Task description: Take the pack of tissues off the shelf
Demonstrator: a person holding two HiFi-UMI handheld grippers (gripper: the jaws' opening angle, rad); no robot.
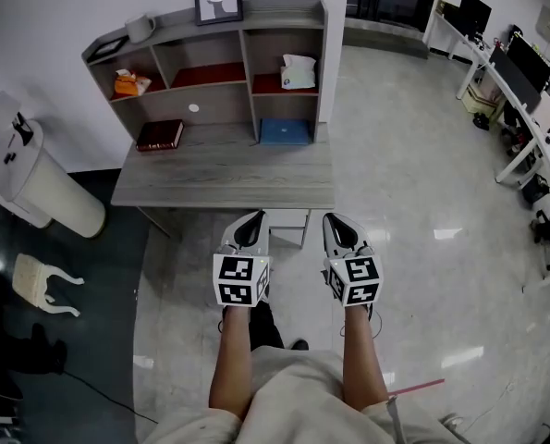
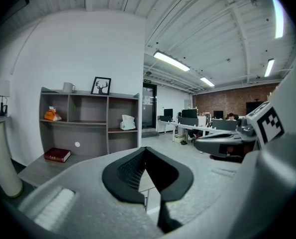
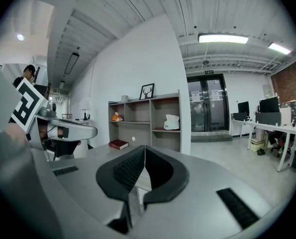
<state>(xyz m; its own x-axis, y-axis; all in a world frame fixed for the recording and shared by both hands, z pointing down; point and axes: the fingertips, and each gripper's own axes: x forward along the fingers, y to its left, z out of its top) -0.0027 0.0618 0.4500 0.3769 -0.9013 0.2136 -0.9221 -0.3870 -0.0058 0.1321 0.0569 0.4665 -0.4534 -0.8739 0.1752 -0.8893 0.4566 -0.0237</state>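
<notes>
We're holding 2 grippers, left gripper (image 1: pixel 253 218) and right gripper (image 1: pixel 336 220), jaws closed and empty, just short of the desk (image 1: pixel 228 176), while the tissue pack (image 1: pixel 299 72) is sitting in the shelf's (image 1: pixel 323 58) upper-right compartment.

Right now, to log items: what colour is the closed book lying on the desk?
Dark red closed book, best in the head view.

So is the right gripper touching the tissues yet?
Apart. The head view shows the right gripper held short of the desk, with the tissues back on the shelf.
</notes>
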